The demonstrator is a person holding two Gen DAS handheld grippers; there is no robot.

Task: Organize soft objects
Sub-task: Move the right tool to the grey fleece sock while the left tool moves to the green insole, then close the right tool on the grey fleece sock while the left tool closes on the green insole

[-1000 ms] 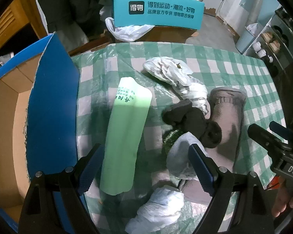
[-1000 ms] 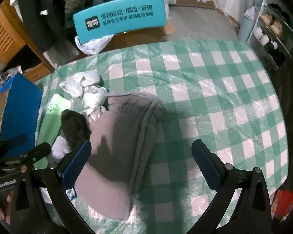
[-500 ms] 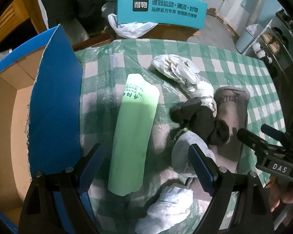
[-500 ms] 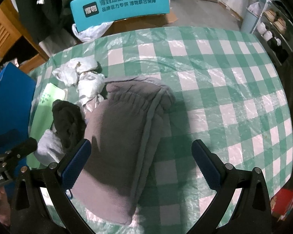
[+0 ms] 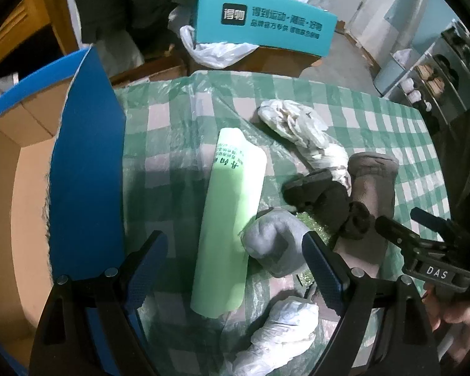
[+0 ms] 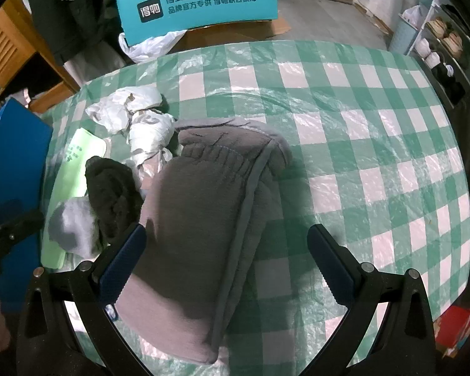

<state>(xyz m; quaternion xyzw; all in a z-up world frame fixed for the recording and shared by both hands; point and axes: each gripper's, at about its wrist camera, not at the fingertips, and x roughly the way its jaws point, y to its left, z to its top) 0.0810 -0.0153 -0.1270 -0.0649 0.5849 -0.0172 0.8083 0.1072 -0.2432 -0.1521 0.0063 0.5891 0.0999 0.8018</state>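
- Left wrist view: the left gripper (image 5: 232, 266) is advancing, jaws released, now straddling the green roll (image 5: 232, 216) and grey sock ball (image 5: 274, 244) (a pick looks imminent).
- The right gripper (image 6: 225, 260), likewise released and empty, is closing in over the grey fleece garment (image 6: 210, 219).
- Count on the checked table (image 6: 376, 125): one roll, one garment, one grey sock ball, one dark bundle (image 5: 326, 200), three white wads.
- One blue cardboard box (image 5: 84, 172) is standing at the left.

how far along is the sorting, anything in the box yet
Nothing looks done: the visible part of the cardboard box shows no items. Both grippers, left and right, are open and hold nothing. Left to sort: green roll, grey sock, black item, grey garment, white bundles.
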